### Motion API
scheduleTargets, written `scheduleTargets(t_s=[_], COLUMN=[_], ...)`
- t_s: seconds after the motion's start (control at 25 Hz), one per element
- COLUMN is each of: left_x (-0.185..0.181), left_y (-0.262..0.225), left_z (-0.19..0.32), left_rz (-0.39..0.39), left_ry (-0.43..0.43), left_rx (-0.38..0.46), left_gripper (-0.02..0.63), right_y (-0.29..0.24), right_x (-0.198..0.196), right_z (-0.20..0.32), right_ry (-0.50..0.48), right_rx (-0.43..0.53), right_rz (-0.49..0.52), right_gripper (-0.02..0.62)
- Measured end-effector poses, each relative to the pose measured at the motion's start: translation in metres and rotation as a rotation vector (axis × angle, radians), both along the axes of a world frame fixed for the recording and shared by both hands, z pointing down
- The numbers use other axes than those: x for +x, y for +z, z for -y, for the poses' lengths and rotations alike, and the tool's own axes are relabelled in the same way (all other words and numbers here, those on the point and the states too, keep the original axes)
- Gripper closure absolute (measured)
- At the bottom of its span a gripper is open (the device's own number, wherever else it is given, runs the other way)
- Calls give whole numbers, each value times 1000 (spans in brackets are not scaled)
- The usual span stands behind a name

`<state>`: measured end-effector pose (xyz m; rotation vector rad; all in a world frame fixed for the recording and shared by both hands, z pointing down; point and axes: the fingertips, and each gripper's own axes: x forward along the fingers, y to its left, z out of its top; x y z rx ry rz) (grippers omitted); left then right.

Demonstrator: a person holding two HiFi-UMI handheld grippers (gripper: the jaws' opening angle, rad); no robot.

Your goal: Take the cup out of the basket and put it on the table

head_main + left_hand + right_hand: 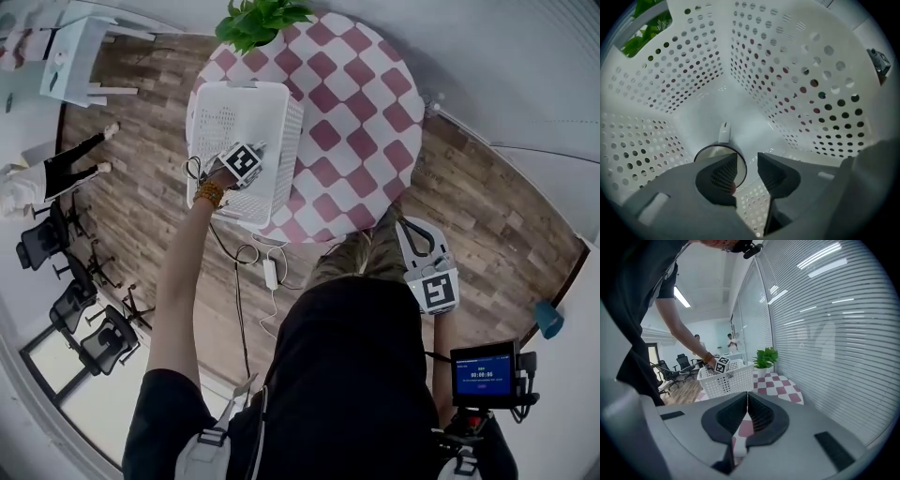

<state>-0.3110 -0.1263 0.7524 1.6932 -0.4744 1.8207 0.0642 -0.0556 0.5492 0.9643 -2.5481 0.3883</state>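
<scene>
Perforated basket (797, 70): white plastic, smooth, faint sheen; cup (723, 135): smooth white, slight gloss, material unconfirmed; left claw (746, 171): matt grey plastic body, 2 dark ribbed pads (723, 176); table (356, 112): checked matt top; floor (150, 187): wood-look planks, low sheen.

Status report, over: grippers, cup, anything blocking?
Left gripper open, down inside basket, jaws astride cup rim. Right gripper shut, empty, held back. Cup not gripped, on basket floor. No obstruction seen.
</scene>
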Motion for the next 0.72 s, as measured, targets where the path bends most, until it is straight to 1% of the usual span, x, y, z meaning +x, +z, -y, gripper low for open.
scheduleTargets(t_s=[0.12, 0.2, 0.32, 0.6, 0.72], left_x=[-2, -5, -7, -7, -10], left_y=[2, 4, 7, 9, 9], left_z=[3, 4, 4, 3, 3], left_rz=[23, 37, 51, 52, 52], left_ry=[8, 8, -3, -28, -35], left_rx=[3, 7, 9, -6, 1], left_gripper=[470, 505, 532, 537, 556], right_y=[1, 2, 5, 6, 6], right_x=[1, 2, 4, 6, 5], right_z=[-1, -1, -3, -1, -1], right_ry=[-2, -4, -7, 14, 6], right_rx=[4, 7, 6, -10, -6], right_rz=[-2, -5, -16, -16, -18], right_gripper=[584, 584, 584, 584, 584])
